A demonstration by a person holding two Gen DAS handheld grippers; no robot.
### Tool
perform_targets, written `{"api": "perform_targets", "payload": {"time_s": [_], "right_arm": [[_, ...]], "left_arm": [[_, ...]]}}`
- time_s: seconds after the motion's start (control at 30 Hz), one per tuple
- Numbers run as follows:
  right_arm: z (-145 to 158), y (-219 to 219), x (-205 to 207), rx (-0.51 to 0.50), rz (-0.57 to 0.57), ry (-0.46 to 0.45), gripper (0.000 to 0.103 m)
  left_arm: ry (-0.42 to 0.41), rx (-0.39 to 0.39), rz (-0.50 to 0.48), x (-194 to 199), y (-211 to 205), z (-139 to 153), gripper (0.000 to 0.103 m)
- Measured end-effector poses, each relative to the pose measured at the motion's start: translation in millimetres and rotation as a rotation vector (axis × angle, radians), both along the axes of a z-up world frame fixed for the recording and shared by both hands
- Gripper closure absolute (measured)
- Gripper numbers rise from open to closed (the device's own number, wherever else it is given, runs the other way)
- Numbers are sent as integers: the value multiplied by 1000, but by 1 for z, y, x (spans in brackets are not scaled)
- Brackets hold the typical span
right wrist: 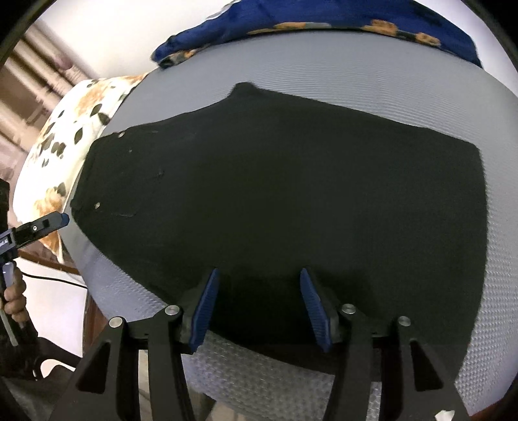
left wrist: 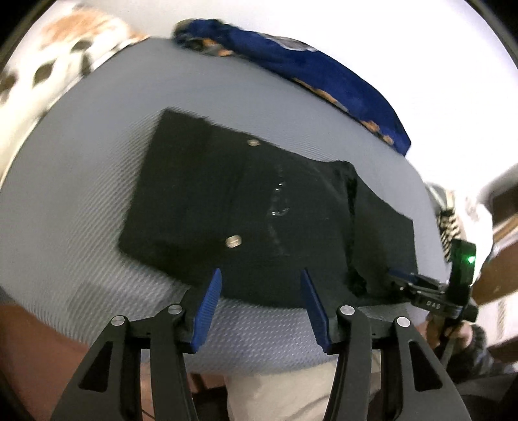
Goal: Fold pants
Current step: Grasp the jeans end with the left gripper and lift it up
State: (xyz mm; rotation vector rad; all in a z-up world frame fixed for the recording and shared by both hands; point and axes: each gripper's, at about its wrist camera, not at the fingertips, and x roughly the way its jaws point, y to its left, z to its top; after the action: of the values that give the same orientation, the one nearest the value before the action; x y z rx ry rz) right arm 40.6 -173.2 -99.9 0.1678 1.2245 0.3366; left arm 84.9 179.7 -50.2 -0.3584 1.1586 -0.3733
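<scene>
While both of my grippers hang over the near edge of the grey textured bed cover (left wrist: 81, 200), the black folded pants (left wrist: 246, 207) lie flat on it, spread out ahead of the jaws. On the left gripper (left wrist: 260, 311) the jaws stand apart and grasp nothing; the near hem of the pants runs just beyond the blue ribbed pads (left wrist: 207, 311), and bare grey cover shows in the gap between them. Two small metal buttons (left wrist: 233, 241) glint on the cloth just past that gap. On the right gripper (right wrist: 259, 307) the jaws are likewise released and empty; through this camera the pants (right wrist: 291, 194) fill the middle of the view, their near edge showing between the two pads, though I cannot tell whether the tips touch the fabric. Along the far side of the bed lies a blue blanket with orange flowers (right wrist: 323, 19), well apart from the pants, and a white pillow with orange and dark leaf print (right wrist: 74, 129) sits off the pants' buttoned end.
</scene>
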Motion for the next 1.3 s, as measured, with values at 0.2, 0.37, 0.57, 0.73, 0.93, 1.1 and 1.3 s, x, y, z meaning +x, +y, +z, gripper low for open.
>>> {"api": "perform_targets", "payload": {"time_s": [0.2,0.37,0.57,0.73,0.93,1.1,1.3], "right_arm": [[0,10,4,6,-4,10,39],[-1,11,4,4,-11,15,38],[-2,14,3,-6,-22,13,38],[-2,14,4,-1,-35,22,37],[-3,16,3,3,-48,23,35],[-4,18,2,-1,-51,19,35],[-4,17,1,10,-61,17,35]], "left_arm": [[132,-256,166,1,55,-36,49],[170,-345,223,8,71,-60,49],[155,-411,222,14,89,-79,49],[158,-478,220,14,106,-85,49],[141,-518,237,26,122,-87,47],[116,-527,239,40,114,-85,43],[48,-470,219,54,97,-78,42]]}}
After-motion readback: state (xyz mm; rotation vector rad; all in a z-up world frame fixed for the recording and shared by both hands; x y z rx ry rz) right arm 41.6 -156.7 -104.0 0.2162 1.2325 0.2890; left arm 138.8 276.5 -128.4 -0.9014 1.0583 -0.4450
